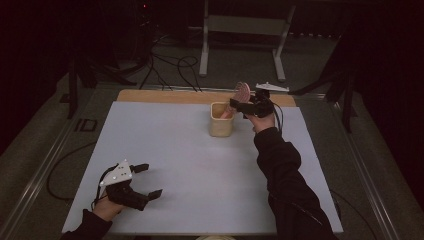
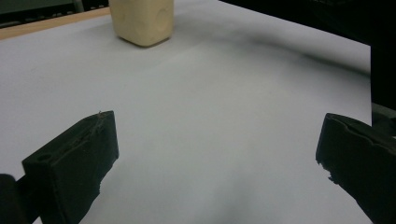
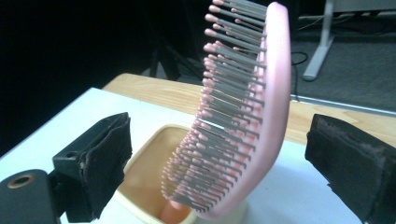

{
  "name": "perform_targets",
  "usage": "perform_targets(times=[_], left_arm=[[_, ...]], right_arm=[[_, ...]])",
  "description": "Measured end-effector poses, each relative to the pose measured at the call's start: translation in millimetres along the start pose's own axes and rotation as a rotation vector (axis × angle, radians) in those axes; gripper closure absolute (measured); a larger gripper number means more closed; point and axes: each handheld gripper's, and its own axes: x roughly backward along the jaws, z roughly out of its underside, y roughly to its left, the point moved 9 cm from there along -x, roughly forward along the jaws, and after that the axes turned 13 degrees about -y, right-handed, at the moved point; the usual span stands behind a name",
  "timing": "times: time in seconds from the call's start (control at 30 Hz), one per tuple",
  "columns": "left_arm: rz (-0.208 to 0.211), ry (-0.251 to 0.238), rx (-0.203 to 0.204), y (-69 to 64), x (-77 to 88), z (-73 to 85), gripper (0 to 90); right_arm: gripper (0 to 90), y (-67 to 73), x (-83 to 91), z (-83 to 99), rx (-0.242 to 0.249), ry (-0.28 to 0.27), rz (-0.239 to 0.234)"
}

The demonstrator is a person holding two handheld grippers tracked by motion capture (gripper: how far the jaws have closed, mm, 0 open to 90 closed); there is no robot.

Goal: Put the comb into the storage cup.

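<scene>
Pink hairbrush (image 3: 243, 116) stands in the cup (image 3: 140, 172), between parted jaws, untouched.

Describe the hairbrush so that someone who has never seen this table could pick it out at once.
Start at the white table and look toward its far edge, where a cream square cup stands alone. The hairbrush stands handle-down in that cup, its head rising above the rim between the open jaws of the right gripper. It is the one pink thing there, with a curved head and rows of grey bristles tipped in pink.
</scene>
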Motion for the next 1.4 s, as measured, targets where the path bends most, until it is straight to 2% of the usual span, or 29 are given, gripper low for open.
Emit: perform_targets(times=[0.2, 0.47, 0.73, 0.9, 1.13, 1.4], left_arm=[[0.002, 0.002, -0.002, -0.3, 0.0, 0.1, 0.0], [-0.003, -0.002, 0.0, 0.0, 0.3, -0.9, 0.0], [-0.008, -0.009, 0.009, 2.4, 0.2, -2.2, 0.0], [-0.006, -0.005, 0.008, 2.3, -0.1, -1.6, 0.0], [-0.004, -0.007, 0.006, 2.3, -0.2, -2.0, 0.0], [0.001, -0.007, -0.001, 1.1, -0.3, -2.4, 0.0]], right_arm=[[7.2, 1.3, 2.2, 1.0, 0.052, 0.018, 0.018], [7.2, 0.5, 4.2, 2.5, 0.087, 0.042, 0.028], [7.3, -0.5, 7.1, 0.9, 0.108, 0.048, 0.026], [7.6, 1.2, 10.1, -2.2, 0.116, 0.035, 0.003], [7.6, 2.7, 12.5, -0.8, 0.14, 0.044, -0.012], [7.6, 2.3, 21.1, 1.2, 0.17, 0.055, -0.005]])
